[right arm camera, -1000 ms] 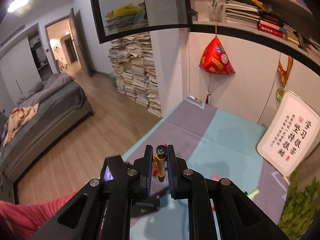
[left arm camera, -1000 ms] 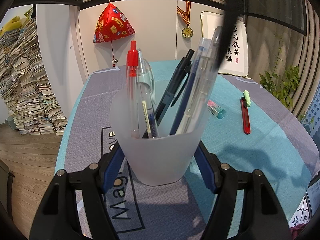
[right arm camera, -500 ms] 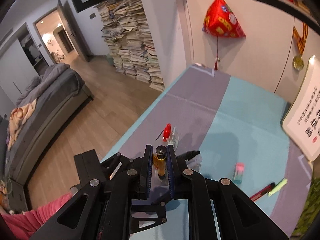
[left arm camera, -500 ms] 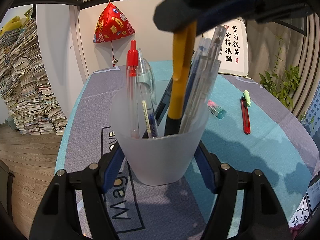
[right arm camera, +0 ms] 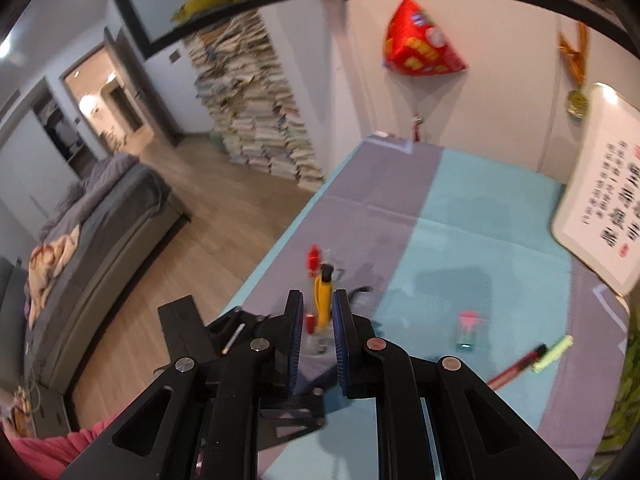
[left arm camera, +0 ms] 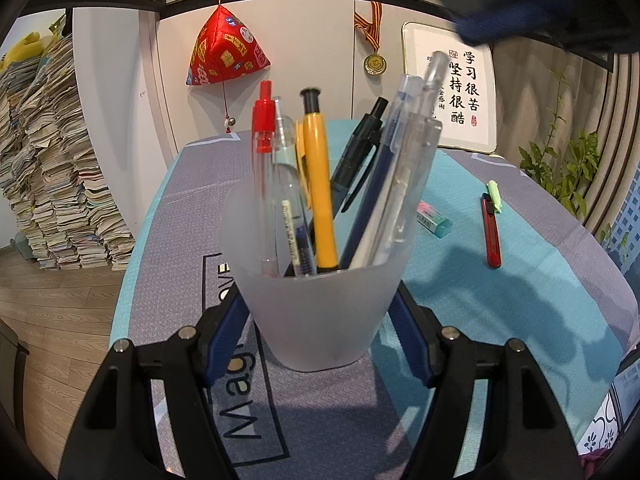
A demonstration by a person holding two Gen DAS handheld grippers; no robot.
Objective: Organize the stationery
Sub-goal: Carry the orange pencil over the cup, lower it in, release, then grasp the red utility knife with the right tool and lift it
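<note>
1. Left gripper (left arm camera: 320, 320) clamps a frosted cup (left arm camera: 320, 304) on the tablecloth (left arm camera: 520, 300).
2. A yellow pen (left arm camera: 318, 184) stands among pens inside.
3. Eraser (left arm camera: 434, 222) and box cutter (left arm camera: 491, 232) lie beyond.

1. Left wrist cam: low over the table (left arm camera: 540, 280), looking forward and slightly down between its own fingers. Very close to the frosted cup (left arm camera: 316, 304), which fills centre frame. Faces the back wall.
2. Right wrist cam: higher, tilted down over the table (right arm camera: 480, 248), frame rolled, slightly blurred. Looks toward the wall corner and the open room on the left.
3. Shared: cup with pens, yellow pen (left arm camera: 318, 184) (right arm camera: 323, 300), eraser (left arm camera: 434, 222) (right arm camera: 467, 330), red cutter (left arm camera: 491, 236) (right arm camera: 518, 364), red wall ornament (left arm camera: 226, 54) (right arm camera: 420, 46).
</note>
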